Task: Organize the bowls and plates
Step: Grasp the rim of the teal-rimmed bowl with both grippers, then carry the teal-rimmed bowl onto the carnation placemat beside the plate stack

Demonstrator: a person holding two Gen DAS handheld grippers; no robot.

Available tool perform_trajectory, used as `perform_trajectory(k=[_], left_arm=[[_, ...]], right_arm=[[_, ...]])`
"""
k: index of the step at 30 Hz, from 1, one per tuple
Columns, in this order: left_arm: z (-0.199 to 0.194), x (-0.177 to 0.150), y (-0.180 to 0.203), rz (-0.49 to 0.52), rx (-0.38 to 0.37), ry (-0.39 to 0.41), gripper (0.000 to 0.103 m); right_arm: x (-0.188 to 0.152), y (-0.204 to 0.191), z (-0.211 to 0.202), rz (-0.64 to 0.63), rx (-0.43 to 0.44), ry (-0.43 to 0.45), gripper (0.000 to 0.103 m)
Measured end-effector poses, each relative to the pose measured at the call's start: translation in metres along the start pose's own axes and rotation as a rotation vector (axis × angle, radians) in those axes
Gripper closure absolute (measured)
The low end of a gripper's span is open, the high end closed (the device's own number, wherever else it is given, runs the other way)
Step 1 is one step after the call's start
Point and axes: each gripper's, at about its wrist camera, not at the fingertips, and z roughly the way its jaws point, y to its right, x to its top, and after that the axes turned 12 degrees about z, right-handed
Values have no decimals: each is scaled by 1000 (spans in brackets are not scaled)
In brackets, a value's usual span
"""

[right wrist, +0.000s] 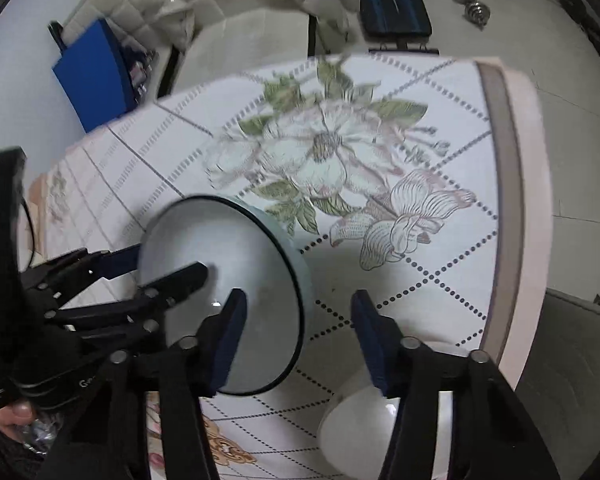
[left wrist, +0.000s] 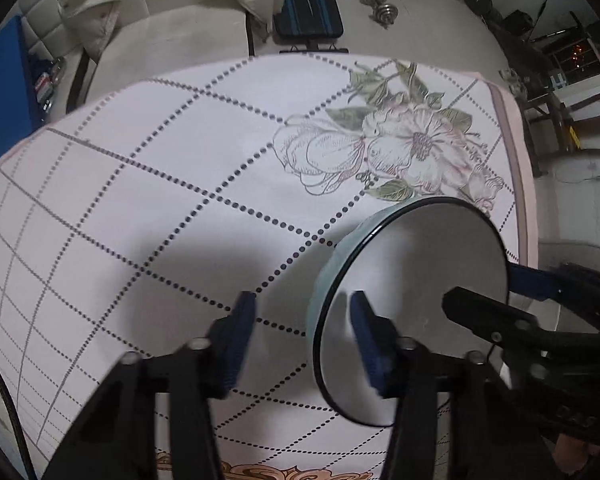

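A pale green bowl (left wrist: 416, 300) with a dark rim and white inside is tilted up above the table. In the left wrist view my right gripper (left wrist: 500, 296) reaches in from the right and is shut on the bowl's rim. In the right wrist view the other gripper (right wrist: 172, 268) comes from the left and grips the same bowl (right wrist: 228, 292) at its rim. Each camera's own fingers (left wrist: 244, 336) (right wrist: 372, 340) look spread wide with nothing between them. A white bowl (right wrist: 360, 424) sits at the near edge, below the right fingers.
The table carries a pink cloth (left wrist: 180, 184) with dotted diamonds and a flower print (left wrist: 396, 148). Its right edge (right wrist: 512, 208) drops to the floor. A cream sofa (left wrist: 172, 36), a blue box (right wrist: 96, 76), a weight bench (left wrist: 308, 8) and dumbbells (left wrist: 380, 6) stand beyond.
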Motion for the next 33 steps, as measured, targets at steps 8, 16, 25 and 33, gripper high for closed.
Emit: perform_trajectory(k=[8, 16, 25, 33], left_arm=[[4, 8, 13, 19, 3, 4, 86], [-3, 2, 12, 8, 20, 25, 87], [-38, -25, 4, 14, 43, 65, 88], [-80, -83, -6, 11, 42, 98, 88]], right_arm=[[6, -6, 17, -4, -34, -35, 91], [5, -10, 14, 14, -22, -29, 92], [-21, -36, -5, -32, -15, -26, 93], [-81, -64, -34, -40, 25, -15, 93]])
